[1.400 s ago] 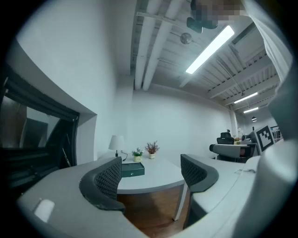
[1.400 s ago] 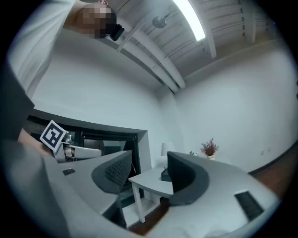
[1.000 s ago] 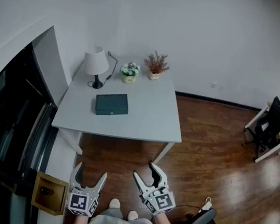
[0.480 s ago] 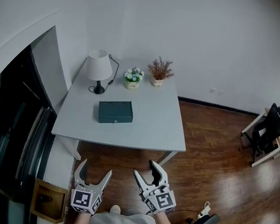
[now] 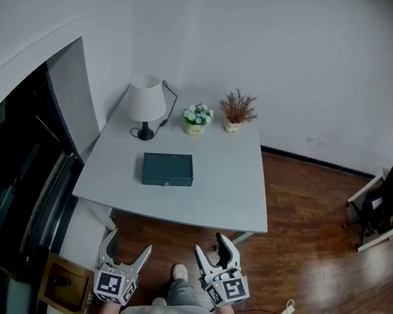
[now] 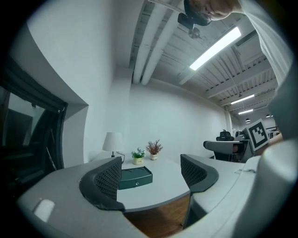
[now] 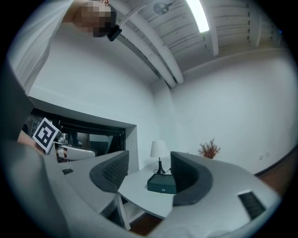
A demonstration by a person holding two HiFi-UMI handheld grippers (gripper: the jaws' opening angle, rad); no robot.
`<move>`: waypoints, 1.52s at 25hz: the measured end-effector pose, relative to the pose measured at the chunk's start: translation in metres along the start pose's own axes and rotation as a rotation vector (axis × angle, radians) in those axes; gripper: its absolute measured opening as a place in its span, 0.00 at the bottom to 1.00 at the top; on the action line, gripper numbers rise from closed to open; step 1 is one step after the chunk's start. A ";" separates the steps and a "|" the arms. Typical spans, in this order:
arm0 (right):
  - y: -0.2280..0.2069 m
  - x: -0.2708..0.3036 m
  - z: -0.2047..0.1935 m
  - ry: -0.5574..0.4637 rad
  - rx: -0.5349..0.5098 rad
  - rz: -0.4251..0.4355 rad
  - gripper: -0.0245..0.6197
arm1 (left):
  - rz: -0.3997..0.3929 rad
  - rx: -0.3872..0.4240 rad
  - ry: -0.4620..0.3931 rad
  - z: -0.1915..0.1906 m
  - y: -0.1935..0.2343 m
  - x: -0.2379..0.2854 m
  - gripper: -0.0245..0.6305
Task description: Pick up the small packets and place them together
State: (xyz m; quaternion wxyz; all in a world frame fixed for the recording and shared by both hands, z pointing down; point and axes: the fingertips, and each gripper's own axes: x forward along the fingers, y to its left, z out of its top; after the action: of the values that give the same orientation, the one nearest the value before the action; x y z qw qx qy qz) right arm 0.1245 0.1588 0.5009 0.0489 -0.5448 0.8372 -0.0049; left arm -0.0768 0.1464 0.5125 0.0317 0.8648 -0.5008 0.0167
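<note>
With fingers (image 6: 109, 177) spread and empty, the left gripper (image 5: 128, 243) and right gripper (image 5: 212, 244) are held level short of the tabletop (image 5: 227, 193), where no packets can be seen, only a shut dark box (image 5: 168, 169) probably to be reached first.

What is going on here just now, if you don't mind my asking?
A person stands just short of a grey table, holding the left hand-held gripper and the right hand-held gripper out level towards it. Both are open and empty. On the table sit a dark green box, a lamp, a pot of flowers and a pot of dried stems. No small packets are in view.
</note>
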 end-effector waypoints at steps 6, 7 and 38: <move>-0.019 0.053 -0.004 0.022 -0.026 0.082 0.50 | 0.055 -0.007 -0.019 0.008 0.013 0.048 0.62; -0.022 0.063 -0.003 0.020 -0.029 0.096 0.50 | 0.063 -0.008 -0.024 0.011 0.017 0.057 0.62; -0.091 0.202 -0.021 0.054 0.015 0.184 0.47 | 0.118 -0.027 -0.005 0.018 0.080 0.194 0.62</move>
State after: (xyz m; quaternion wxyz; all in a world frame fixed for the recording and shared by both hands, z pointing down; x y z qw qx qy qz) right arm 0.1243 -0.0631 0.5120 0.0306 -0.4647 0.8847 -0.0212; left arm -0.0500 -0.0627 0.5099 0.0413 0.8334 -0.5510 0.0096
